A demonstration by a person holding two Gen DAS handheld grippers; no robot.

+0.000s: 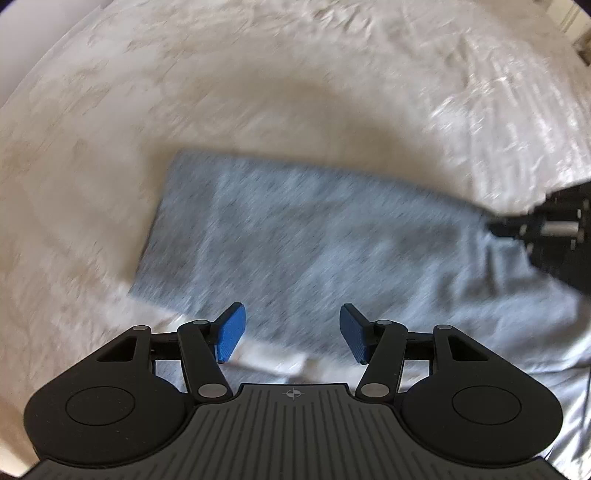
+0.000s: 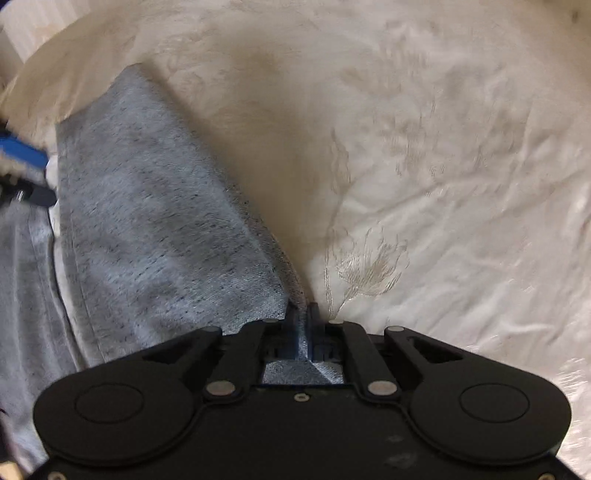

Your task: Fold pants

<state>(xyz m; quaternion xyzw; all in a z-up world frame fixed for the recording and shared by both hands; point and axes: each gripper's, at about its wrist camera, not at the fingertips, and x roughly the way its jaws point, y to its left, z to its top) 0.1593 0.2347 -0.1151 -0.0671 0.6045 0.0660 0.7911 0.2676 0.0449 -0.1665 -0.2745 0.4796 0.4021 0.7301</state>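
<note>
Grey heathered pants lie on a cream bedspread, one leg folded across into a flat band. My left gripper hovers above them, open, with nothing between its blue pads. In the right wrist view the pants stretch away to the upper left, and my right gripper is shut on their edge, a bit of grey cloth bunched behind the jaws. The right gripper's black body shows at the right edge of the left wrist view. The left gripper's blue pad shows at the left edge.
The cream bedspread with a stitched floral pattern spreads wide to the right and beyond the pants. The bed's edge and a pale wall show at the upper left. A looser part of the pants lies rumpled at the lower right.
</note>
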